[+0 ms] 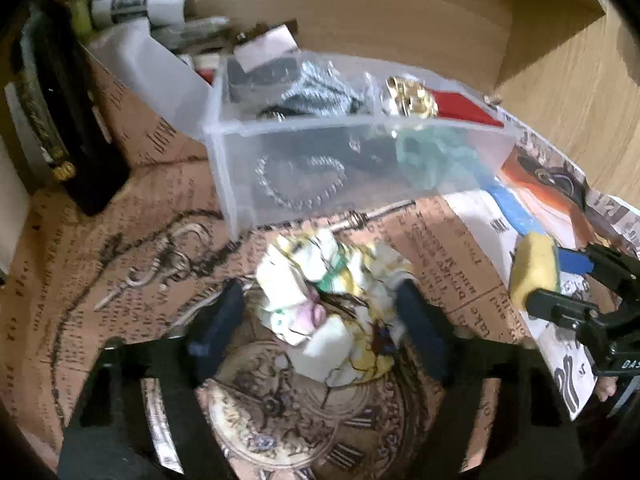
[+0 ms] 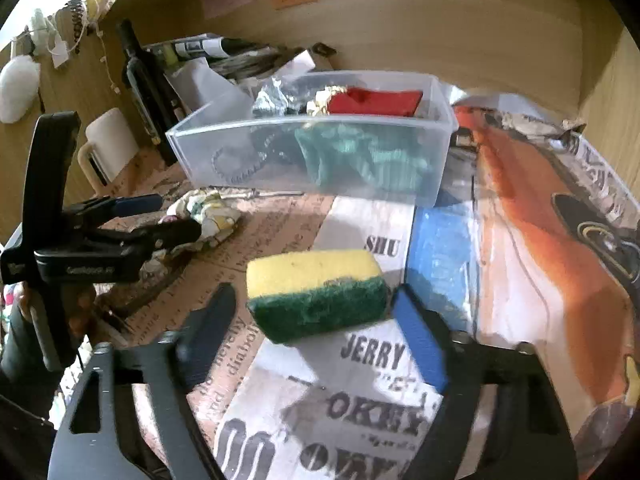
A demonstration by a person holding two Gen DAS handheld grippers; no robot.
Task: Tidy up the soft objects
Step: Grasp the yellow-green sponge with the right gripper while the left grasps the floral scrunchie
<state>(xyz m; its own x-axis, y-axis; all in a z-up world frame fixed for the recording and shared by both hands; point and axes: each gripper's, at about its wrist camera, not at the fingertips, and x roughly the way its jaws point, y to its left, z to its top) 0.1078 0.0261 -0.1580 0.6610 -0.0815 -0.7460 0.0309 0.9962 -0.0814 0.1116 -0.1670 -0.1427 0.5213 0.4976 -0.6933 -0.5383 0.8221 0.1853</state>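
A crumpled cloth (image 1: 332,304) is seen between the spread fingers of the left gripper (image 1: 320,320), touched only at the right finger. A yellow-green sponge (image 2: 318,294) is framed by the open right gripper (image 2: 312,328), ungripped, on the bench (image 2: 280,220) before the clear bin (image 2: 312,152).

The soft block sponge (image 2: 316,292) is yellow on top and dark green and fuzzy below. The crumpled cloth (image 1: 336,304) is white with yellow, green and a bit of pink, and the see-through plastic box (image 2: 320,156) shows a red cloth (image 2: 376,102) and a blue-green cloth (image 2: 360,160). The table paper (image 2: 360,412) is brown and white with black letters and an orange car picture.
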